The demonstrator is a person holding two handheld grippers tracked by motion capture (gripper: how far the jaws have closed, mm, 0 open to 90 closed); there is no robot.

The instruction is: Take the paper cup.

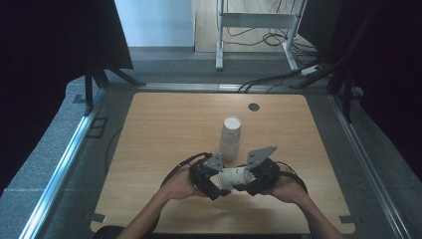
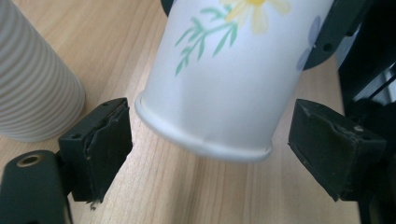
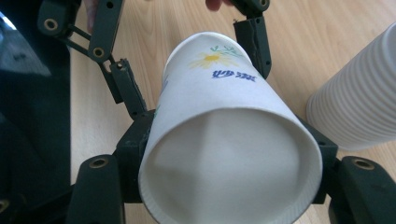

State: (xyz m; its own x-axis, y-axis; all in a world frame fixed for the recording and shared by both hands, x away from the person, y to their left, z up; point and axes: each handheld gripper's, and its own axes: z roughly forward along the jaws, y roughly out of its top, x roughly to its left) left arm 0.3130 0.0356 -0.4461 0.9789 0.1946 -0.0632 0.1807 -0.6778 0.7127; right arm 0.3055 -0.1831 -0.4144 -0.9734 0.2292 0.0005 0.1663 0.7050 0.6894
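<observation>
Wooden table [image 1: 164, 144], paper cup [image 1: 234, 177] lying sideways, base toward left gripper [image 1: 215, 182]

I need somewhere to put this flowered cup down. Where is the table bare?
The table is bare left of the ribbed cup stack and right of it toward the far edge hole. It is crowded near the front, where both hand-held grippers meet around the flowered cup.

The paper cup [image 3: 224, 135] is white, printed with a yellow daisy, green leafy sprigs, pale lilac petals and a line of blue writing; its inside is plain white. The stack of cups [image 1: 231, 137] is white with fine ribbing. Both tongs [image 1: 213, 179] [image 1: 259, 175] are black with grey plates on top. The table [image 1: 164, 129] is light wood grain.
</observation>
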